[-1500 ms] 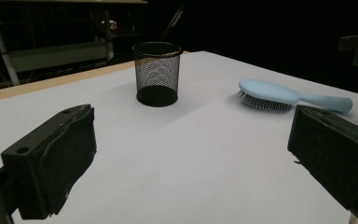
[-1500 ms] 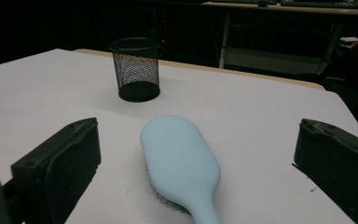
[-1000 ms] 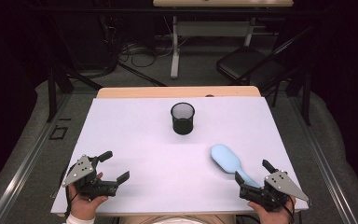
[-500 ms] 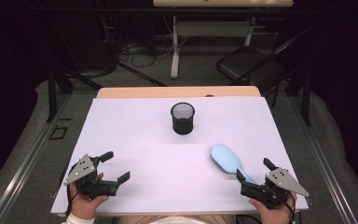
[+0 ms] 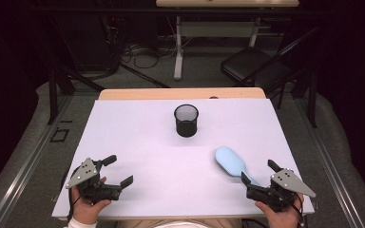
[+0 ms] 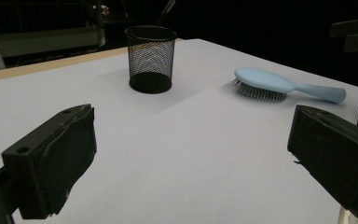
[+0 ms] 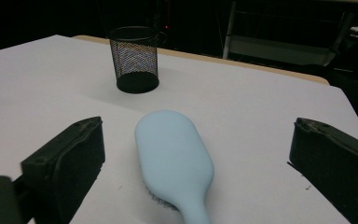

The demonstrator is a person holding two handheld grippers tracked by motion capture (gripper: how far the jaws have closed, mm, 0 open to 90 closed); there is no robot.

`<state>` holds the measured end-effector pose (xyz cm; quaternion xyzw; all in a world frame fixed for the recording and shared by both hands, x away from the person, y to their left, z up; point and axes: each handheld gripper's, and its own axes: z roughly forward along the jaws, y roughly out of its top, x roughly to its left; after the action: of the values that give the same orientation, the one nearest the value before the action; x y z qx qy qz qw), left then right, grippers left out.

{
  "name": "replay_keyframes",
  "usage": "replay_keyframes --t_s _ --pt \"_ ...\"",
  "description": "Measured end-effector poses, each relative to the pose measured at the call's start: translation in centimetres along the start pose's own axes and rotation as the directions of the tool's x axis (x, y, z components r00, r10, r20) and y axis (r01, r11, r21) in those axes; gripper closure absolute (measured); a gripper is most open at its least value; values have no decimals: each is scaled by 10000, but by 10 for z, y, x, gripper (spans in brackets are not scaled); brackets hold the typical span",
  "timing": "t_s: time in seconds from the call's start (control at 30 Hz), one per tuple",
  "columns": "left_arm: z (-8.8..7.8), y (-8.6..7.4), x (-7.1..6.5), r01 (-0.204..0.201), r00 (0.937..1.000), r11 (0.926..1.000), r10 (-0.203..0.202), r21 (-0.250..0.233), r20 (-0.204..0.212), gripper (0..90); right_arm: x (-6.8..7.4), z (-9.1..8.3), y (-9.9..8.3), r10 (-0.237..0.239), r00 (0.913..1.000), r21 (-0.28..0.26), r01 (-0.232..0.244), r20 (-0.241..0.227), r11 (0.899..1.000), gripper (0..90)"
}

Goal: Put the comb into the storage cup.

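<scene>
Jaws of the right gripper (image 7: 196, 154) stand spread and have just been closing slightly, the handle of one pale blue hairbrush (image 7: 175, 158) between them, untouched. Left gripper (image 6: 191, 154) jaws gape over bare surface (image 5: 138, 137). One mesh cup (image 5: 186, 120) stands beyond the hairbrush.

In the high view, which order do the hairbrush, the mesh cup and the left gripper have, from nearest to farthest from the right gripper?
1. Hairbrush: its handle lies between the open jaws of the right gripper.
2. Mesh cup: table centre, farther back.
3. Left gripper: opposite near corner of the table.
</scene>
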<state>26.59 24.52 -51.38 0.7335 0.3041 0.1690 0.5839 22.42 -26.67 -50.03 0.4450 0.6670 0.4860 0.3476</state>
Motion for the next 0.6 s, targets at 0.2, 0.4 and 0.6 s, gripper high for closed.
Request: replay_keyframes --t_s 0.2,0.4,0.6 --pt "0 0 0 -60 9999 10000 60 -31 -86 12 -1 3 4 -43 9999 550 48 -92 9985 67" --pt "0 -1 2 46 10000 10000 -45 62 -65 12 -2 8 4 74 9999 1133 -60 -118 9935 62" --pt "-3 -2 1 89 9999 9999 -88 48 -99 16 -6 13 3 180 9993 1674 -124 -317 9858 3"
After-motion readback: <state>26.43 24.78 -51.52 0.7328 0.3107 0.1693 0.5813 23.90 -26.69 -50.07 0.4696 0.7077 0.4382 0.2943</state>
